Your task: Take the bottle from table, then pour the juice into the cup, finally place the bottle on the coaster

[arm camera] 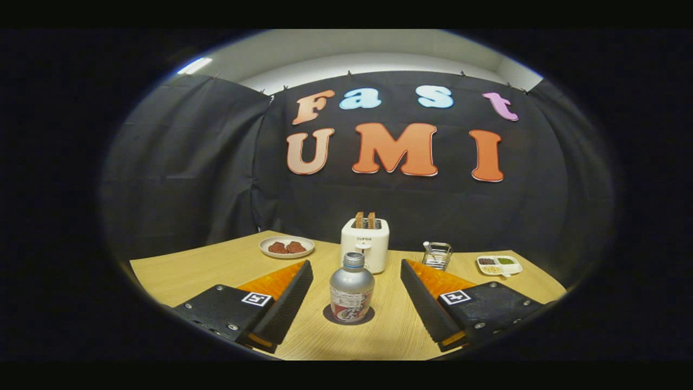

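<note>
The bottle [352,290] stands upright on a dark coaster [326,314] on the desk [216,265], between the wide-open fingers [355,295], touching neither.

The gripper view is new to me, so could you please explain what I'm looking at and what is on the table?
A person holds a two-finger gripper in one hand, and a fisheye camera rides on it, looking forward along its fingers. The two dark wedges low in the picture are its jaws, standing wide open and holding nothing. Between them a capped bottle stands upright on a dark round coaster on the wooden table. Beyond the bottle is a toaster with two slices of toast in it. To its left is a plate of brownish food; to its right are a small wire rack and a divided dish.
</note>
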`<action>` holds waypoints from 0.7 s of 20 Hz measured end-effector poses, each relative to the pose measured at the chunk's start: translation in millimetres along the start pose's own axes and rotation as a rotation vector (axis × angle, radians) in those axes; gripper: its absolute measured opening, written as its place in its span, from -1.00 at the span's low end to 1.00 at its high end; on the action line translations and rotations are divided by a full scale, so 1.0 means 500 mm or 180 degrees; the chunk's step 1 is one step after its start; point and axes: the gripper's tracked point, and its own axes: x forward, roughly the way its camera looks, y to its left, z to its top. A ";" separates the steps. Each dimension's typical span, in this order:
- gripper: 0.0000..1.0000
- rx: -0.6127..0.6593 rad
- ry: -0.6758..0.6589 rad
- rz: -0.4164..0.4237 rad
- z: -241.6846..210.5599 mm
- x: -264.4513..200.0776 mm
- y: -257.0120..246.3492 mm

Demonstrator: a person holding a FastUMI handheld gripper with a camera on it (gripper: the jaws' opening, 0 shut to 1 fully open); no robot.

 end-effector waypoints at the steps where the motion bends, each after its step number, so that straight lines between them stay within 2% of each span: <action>1: 0.94 0.0003 -0.0053 -0.0040 0.015 -0.017 -0.008; 8: 0.93 -0.0204 -0.0331 -0.0162 0.082 -0.125 -0.040; 14: 0.95 -0.0087 -0.0365 -0.0296 0.061 -0.180 -0.086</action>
